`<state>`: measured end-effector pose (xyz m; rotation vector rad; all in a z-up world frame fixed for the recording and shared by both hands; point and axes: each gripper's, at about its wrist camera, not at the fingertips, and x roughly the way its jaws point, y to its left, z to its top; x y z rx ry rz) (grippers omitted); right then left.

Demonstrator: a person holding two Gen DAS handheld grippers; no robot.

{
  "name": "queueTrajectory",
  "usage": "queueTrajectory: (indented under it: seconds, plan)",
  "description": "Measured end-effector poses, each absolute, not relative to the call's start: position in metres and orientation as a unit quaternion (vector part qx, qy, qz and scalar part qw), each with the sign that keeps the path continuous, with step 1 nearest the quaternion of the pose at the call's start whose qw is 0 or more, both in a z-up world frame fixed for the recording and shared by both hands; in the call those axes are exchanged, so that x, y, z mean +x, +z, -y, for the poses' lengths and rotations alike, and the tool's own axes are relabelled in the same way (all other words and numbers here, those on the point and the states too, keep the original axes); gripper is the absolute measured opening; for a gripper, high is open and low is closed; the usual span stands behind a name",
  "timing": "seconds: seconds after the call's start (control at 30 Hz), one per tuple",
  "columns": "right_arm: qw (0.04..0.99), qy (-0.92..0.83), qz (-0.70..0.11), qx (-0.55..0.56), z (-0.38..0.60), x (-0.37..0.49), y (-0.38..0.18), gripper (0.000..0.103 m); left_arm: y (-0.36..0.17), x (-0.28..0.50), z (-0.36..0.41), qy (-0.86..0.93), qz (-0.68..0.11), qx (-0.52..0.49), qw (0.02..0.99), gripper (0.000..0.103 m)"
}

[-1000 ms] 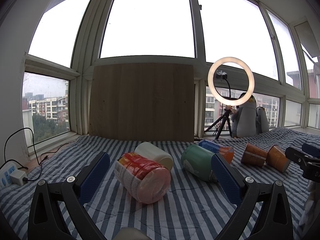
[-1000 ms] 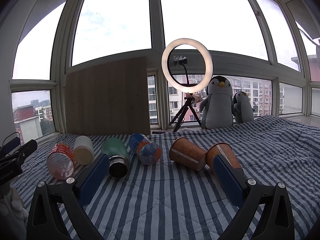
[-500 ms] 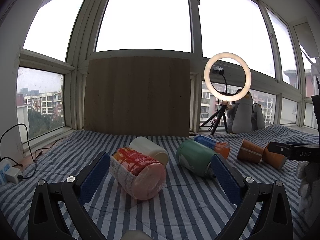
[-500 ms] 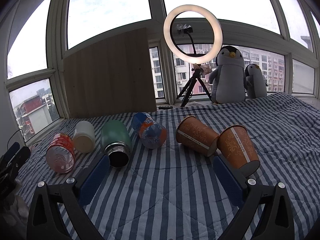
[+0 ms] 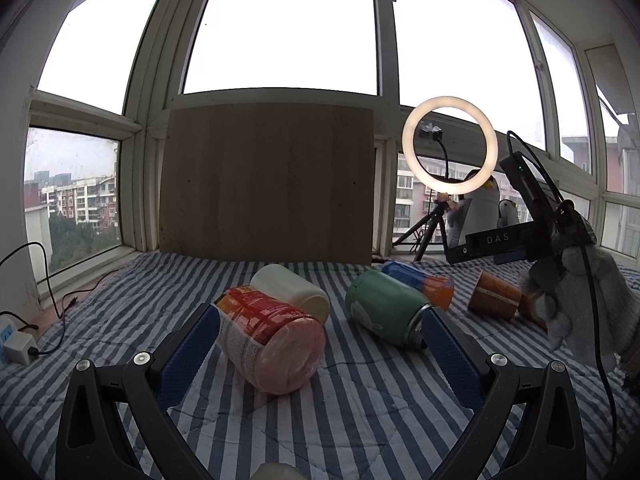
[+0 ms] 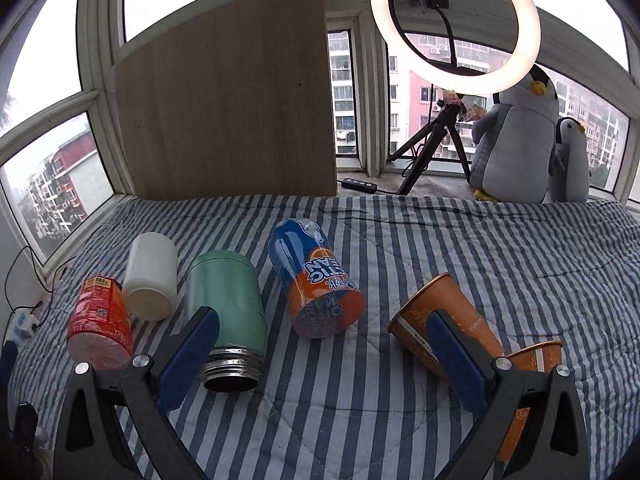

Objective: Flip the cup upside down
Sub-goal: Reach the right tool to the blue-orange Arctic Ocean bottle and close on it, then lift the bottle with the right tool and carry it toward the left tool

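Observation:
Several cups lie on their sides on the striped blanket [image 6: 400, 420]: a red plastic cup [image 6: 100, 320], a white cup [image 6: 150, 276], a green steel cup [image 6: 226, 308], a blue-orange cup [image 6: 316, 280] and two orange paper cups [image 6: 444, 320], [image 6: 536, 360]. My right gripper [image 6: 320, 356] is open and low over them, its right finger [image 6: 456, 360] in front of the nearer paper cup. My left gripper [image 5: 320, 344] is open, with the red cup [image 5: 272, 340] between and just beyond its fingers. The green cup [image 5: 384, 308] lies by its right finger.
A wooden board [image 6: 228, 100] leans on the window at the back. A ring light on a tripod [image 6: 452, 24] and penguin plush toys [image 6: 516, 140] stand back right. A power strip [image 5: 14, 344] and cables lie far left. A gloved hand [image 5: 580, 300] shows at the right.
My right gripper has moved forward and tipped down, so the cups look larger and nearer. In the left view the gloved hand and its device have risen into sight. The cups have not moved.

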<state>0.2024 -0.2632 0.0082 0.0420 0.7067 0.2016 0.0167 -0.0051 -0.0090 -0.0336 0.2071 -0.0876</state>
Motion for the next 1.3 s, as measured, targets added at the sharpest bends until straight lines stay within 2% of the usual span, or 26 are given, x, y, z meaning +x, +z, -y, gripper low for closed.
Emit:
queueTrajectory:
  seconds: [0.13, 0.23, 0.43, 0.57, 1.03, 1.13, 1.3]
  plan:
    - [0.923, 0.099, -0.370, 0.022, 0.257, 0.235, 0.002, 0.102, -0.010, 0.023, 0.003, -0.048, -0.119, -0.023, 0.991, 0.103]
    - [0.914, 0.106, -0.392, 0.022, 0.254, 0.258, -0.004, 0.100, -0.013, 0.043, 0.003, -0.061, -0.170, -0.027, 0.983, 0.103]
    - [0.897, 0.107, -0.428, 0.019, 0.250, 0.288, -0.016, 0.090, -0.024, 0.069, 0.005, -0.087, -0.237, -0.038, 0.967, 0.103]
    - [0.887, 0.109, -0.448, 0.010, 0.243, 0.305, -0.024, 0.083, -0.028, 0.072, 0.005, -0.090, -0.241, -0.044, 0.965, 0.103]
    - [0.847, 0.120, -0.518, -0.011, 0.212, 0.356, -0.043, 0.081, -0.026, 0.069, -0.003, -0.090, -0.237, -0.061, 0.965, 0.103]
    - [0.842, 0.110, -0.528, -0.021, 0.208, 0.360, -0.049, 0.070, -0.026, 0.069, -0.005, -0.090, -0.237, -0.063, 0.965, 0.103]
    - [0.839, 0.109, -0.532, -0.018, 0.211, 0.357, -0.049, 0.069, -0.026, 0.069, -0.009, -0.092, -0.237, -0.073, 0.964, 0.103]
